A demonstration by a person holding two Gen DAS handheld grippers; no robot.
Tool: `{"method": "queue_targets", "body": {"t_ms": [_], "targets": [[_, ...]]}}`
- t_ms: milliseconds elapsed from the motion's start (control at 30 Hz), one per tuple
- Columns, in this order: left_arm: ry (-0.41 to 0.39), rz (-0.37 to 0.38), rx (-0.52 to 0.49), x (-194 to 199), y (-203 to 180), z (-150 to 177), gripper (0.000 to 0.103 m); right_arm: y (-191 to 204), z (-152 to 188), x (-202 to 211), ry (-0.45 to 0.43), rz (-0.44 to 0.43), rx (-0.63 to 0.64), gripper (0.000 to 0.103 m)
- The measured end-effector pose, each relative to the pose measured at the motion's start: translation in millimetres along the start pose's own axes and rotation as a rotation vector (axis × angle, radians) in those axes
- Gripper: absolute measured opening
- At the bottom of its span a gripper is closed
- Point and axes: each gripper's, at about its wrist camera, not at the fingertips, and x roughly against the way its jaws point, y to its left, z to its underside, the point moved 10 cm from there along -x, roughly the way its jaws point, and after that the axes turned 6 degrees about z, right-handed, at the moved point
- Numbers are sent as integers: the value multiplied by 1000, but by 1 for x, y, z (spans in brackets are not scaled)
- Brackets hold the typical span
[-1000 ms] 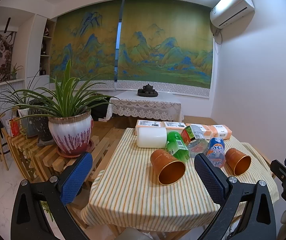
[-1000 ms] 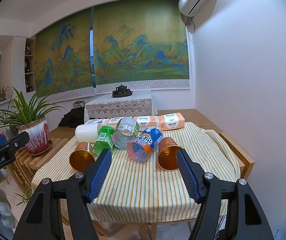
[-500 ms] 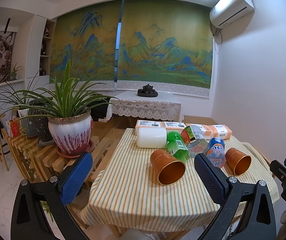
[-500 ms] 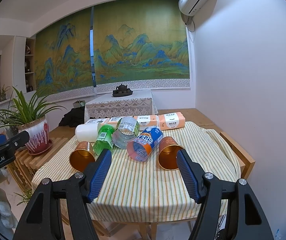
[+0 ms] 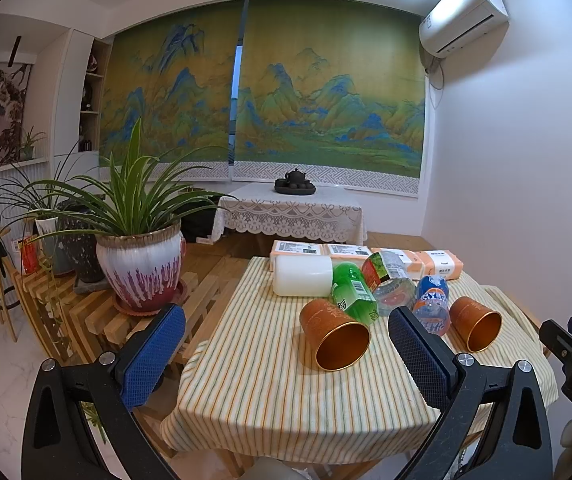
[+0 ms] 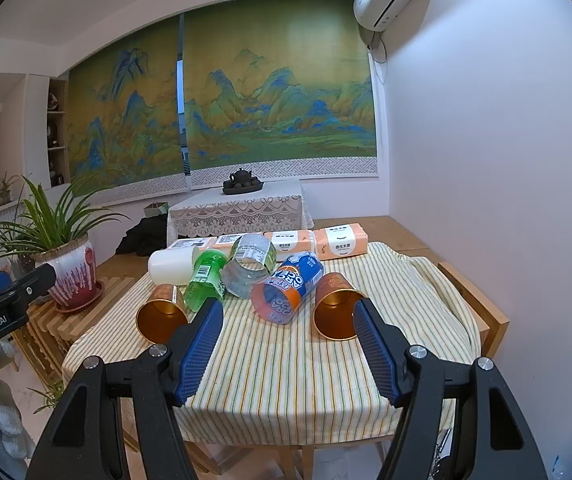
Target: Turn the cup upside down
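Fingers of both grippers stand wide apart and hold nothing, short of the bench's near edge: the left gripper [image 5: 286,356] faces the left cup [image 5: 335,335], the right gripper [image 6: 288,350] faces the right cup [image 6: 336,306].

Both copper cups lie on their sides on the striped cloth [image 6: 286,376], gold mouths turned toward the cameras, neither yet flipped. The left cup rests against a green bottle [image 5: 353,294]; the right cup lies just beside a blue-and-orange bottle [image 6: 288,292]. A clear bottle [image 6: 248,266] and a white cylinder [image 5: 303,281] lie among them, with a row of tissue packs [image 6: 340,242] behind. A potted plant [image 5: 140,264] stands on a slatted rack to the left of the bench.

Judging from this, the reach to a cup has not begun. A sound grasp would likely span the cup's side wall near the middle, one finger on each flank, closing gently, since a thin round wall may slip or roll away. Lifting clear before turning the wrist would keep the rim from dragging the loose cloth. The mouth should then come down flat on bare cloth, away from the bottles, which look apt to roll if nudged.
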Motion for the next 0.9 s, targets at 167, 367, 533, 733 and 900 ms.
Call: {"method": "queue_targets", "body": {"t_ms": [167,367,533,733,900], "targets": [[1,1,2,1,0,1,103,0,1,0,0,0,2,64],[3,2,2,0,0,1,103,2,1,0,1,-2,2,64],[4,5,-1,-1,0,1,103,2,0,0,1,-3,2,64],[3,5,-1,-1,1,1,103,3,1,1,2,-6,0,64],[3,6,-4,-2,0,1,103,3,1,1,1,-6,2,64]]}}
